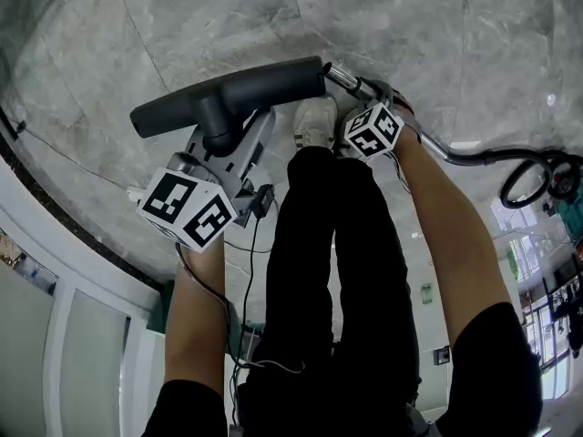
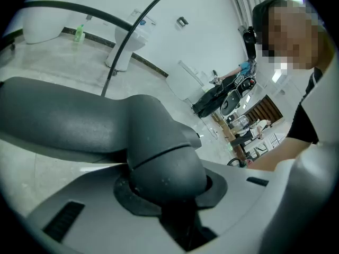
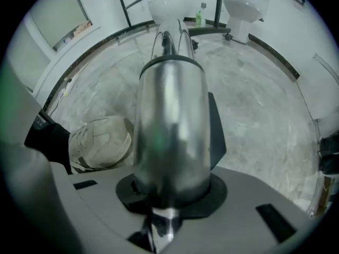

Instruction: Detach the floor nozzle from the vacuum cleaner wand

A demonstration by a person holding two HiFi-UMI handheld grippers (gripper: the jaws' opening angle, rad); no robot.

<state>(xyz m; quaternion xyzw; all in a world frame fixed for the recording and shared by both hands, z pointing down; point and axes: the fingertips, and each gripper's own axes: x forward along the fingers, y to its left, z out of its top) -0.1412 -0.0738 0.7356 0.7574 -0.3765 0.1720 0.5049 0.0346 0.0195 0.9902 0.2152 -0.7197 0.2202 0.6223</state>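
Note:
The dark grey floor nozzle (image 1: 228, 94) hangs above the marble floor, its wide bar slanting across the head view. My left gripper (image 1: 221, 139) is shut on the nozzle's round neck (image 2: 164, 163), which fills the space between the jaws of that gripper (image 2: 169, 192). The chrome wand (image 1: 351, 82) is a separate piece. Its end lies close to the bar's right tip, and I see no join between them. My right gripper (image 1: 366, 96) points down and is shut on the wand (image 3: 169, 120), with the tube running away from the gripper (image 3: 169, 194).
A pale shoe (image 1: 314, 121) stands on the floor between the grippers, also seen as the shoe (image 3: 100, 142). The black hose (image 1: 510, 157) curls off to the right. White toilets (image 3: 241, 7) and a green bottle (image 3: 199, 17) stand by the far wall. A white door frame (image 1: 55, 280) runs along the left.

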